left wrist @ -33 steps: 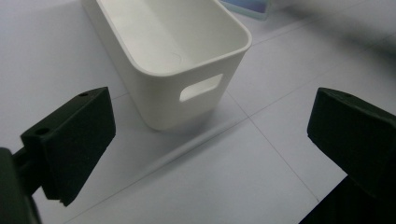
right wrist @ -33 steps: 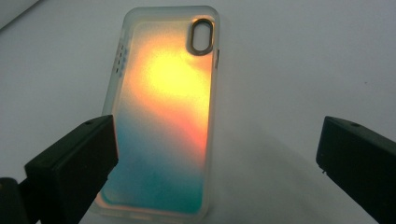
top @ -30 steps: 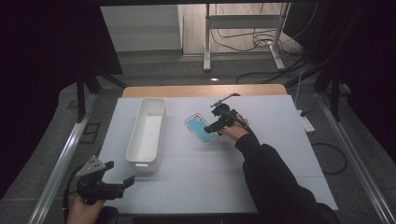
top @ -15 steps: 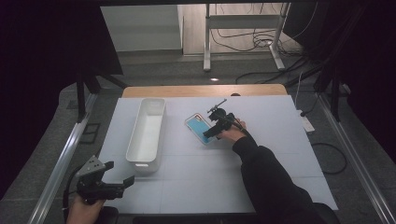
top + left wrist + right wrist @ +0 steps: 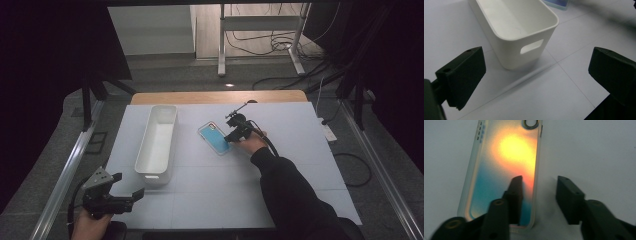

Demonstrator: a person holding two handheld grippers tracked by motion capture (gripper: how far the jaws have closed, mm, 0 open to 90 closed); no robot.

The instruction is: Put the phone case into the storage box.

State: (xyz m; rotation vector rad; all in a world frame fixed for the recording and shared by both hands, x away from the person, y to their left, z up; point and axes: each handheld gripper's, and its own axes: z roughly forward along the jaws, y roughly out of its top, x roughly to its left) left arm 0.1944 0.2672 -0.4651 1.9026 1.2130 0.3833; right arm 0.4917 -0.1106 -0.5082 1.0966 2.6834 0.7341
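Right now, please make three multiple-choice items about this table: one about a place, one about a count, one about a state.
1. Where does the phone case lie, seen from the high view?
A. inside the white bin
B. on the table, right of the white bin
C. on the floor

2. How many white bins stand on the table?
A. one
B. two
C. three

3. How do the right gripper's jaws stand at the phone case?
A. both far from it, over the bin
B. one over the case, one beside its edge on the table
C. both pressed on a cable

Key: 1 B, the case lies on the bare sheet beside the bin. 2 A, a single bin stands there. 3 B, the right gripper view shows the jaws, just closing, astride the case's long edge.
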